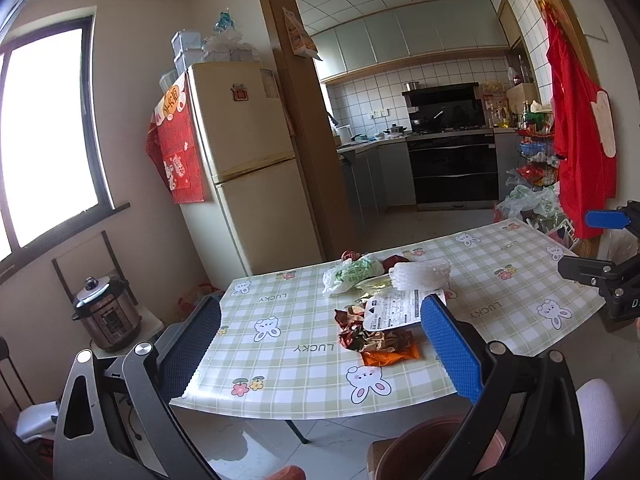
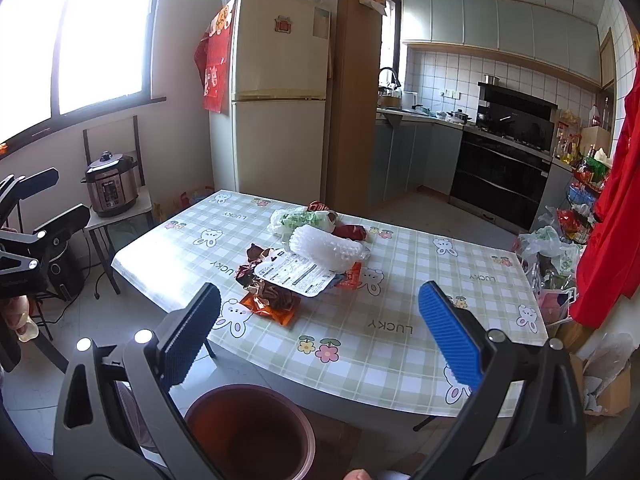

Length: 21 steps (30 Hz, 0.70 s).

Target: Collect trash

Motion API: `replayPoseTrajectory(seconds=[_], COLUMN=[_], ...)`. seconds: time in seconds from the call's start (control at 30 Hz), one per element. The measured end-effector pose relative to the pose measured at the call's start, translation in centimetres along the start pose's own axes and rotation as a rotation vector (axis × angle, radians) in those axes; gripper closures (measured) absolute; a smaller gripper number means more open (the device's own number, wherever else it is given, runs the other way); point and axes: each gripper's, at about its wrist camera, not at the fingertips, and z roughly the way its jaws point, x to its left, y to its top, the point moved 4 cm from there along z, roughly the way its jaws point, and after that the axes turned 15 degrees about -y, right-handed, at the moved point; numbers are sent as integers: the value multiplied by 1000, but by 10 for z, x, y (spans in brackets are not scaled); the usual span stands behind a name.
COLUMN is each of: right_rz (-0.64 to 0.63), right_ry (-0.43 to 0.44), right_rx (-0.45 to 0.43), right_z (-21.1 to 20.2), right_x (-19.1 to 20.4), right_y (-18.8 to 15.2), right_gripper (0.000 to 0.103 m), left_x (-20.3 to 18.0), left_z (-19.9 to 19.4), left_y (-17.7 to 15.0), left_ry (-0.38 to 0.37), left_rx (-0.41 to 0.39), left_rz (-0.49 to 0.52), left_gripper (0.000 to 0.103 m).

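A heap of trash lies mid-table: a white printed package [image 1: 396, 312] [image 2: 294, 274], crumpled brown and orange wrappers [image 1: 380, 344] [image 2: 270, 300], a white bubble-wrap roll [image 1: 420, 274] [image 2: 328, 248], a green-and-white plastic bag [image 1: 352, 272] [image 2: 300, 220]. A brown bin [image 2: 250, 432] [image 1: 436, 448] stands on the floor at the table's near edge. My left gripper [image 1: 320, 344] is open, held short of the pile with nothing in it. My right gripper [image 2: 320, 336] is open too, above the near edge and the bin, empty.
The table [image 1: 304, 356] [image 2: 380, 344] has a checked bunny cloth. A cream fridge [image 1: 240, 152] stands behind, and a pressure cooker [image 2: 110, 184] rests on a side stool at left. Plastic bags and a rack [image 2: 560, 256] crowd the right end, with a cardboard box [image 2: 604, 388] on the floor.
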Motion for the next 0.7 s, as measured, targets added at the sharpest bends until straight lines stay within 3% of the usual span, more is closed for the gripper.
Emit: replayPoseTrajectory(seconds=[0.17,0.5,0.7], right_rz=[4,9,37], right_ry=[8,10,7], right_rx=[13,21,45], right_z=[7,25,47], right_x=[-1,-9,-16], right_y=[2,8,8], right_gripper=[5,5,5], left_x=[4,13,28], left_z=[7,24,48], left_y=[-1,-7,-18], left_ry=[-43,21,17], left_rx=[13,38,88], left_rz=[-38,-6,-49], left_gripper=[5,5,5])
